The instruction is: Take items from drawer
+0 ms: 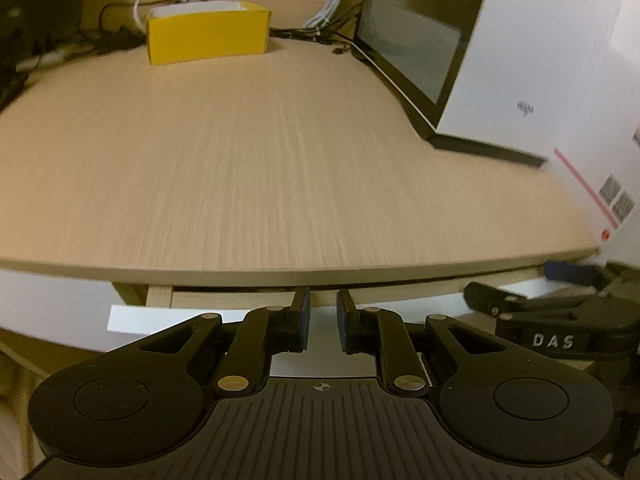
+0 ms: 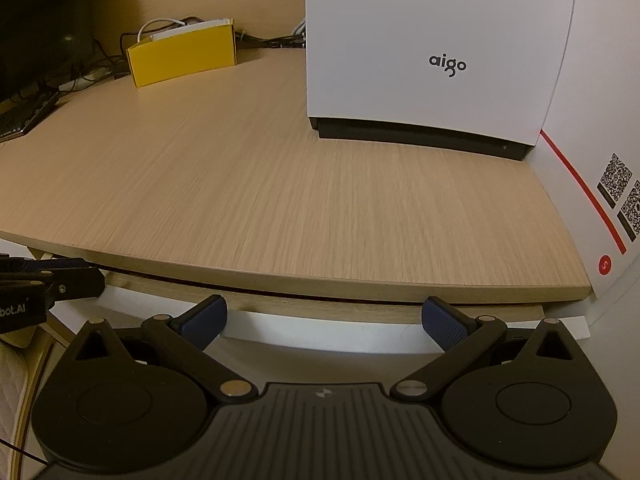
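Left gripper low in front of the table, pointing down at its near edge. Fingers drawn nearly together, only a narrow slit left, nothing visible between them; tips reaching just under the table edge, against the top of the drawer. Whether touching it, cannot tell.

Right gripper beside it along the same table edge, blue-padded fingers spread wide and released, holding nothing, hanging just before the drawer's white front.

Drawer directly beneath the table top, white front standing slightly out from the edge, a strip of pale wood showing behind it. Contents hidden from both views.

Farther back on the table: yellow box near the rear edge, open at the top, white cables behind it. White computer case marked "aigo" standing upright on the table's right part, dark glass side turned toward the yellow box. White carton with a red stripe and square codes at the table's right end, beside the case. Dark screen at the table's far left.
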A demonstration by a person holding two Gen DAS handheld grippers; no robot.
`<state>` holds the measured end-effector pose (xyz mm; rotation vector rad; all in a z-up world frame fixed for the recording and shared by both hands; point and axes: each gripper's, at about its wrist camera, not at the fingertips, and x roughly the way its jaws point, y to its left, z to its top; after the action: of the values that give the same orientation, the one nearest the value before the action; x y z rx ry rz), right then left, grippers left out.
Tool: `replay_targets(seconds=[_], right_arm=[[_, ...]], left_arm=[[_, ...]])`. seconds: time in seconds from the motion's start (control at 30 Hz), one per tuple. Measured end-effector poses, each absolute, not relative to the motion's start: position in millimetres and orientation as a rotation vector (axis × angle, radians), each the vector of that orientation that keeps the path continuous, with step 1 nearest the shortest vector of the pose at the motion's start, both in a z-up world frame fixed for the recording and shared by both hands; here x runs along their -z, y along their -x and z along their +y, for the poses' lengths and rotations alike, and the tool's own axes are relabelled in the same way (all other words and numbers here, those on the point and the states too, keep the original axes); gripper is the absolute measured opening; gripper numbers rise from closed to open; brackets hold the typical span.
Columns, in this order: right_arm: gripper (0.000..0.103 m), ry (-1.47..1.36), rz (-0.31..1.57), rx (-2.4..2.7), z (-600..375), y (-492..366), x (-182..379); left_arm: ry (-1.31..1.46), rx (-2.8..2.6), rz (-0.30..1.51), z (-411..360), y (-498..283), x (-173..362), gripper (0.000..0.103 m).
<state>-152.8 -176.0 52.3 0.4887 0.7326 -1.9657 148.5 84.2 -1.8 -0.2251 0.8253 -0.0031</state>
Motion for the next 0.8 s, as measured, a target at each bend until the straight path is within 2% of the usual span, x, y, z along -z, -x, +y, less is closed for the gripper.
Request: replay_targets(seconds=[0.2, 0.8], right_arm=[[0.103, -0.493, 0.734, 1.979, -175.3, 151.9, -52.6], [0.103, -0.487, 0.664, 2.114, -172.3, 147.5, -47.6]], left_arm=[[0.263, -0.050, 0.761, 106.4, -135.3, -3.9, 0.015], [0.230, -0.088, 0.798, 127.1, -138.3, 5.6, 0.015]])
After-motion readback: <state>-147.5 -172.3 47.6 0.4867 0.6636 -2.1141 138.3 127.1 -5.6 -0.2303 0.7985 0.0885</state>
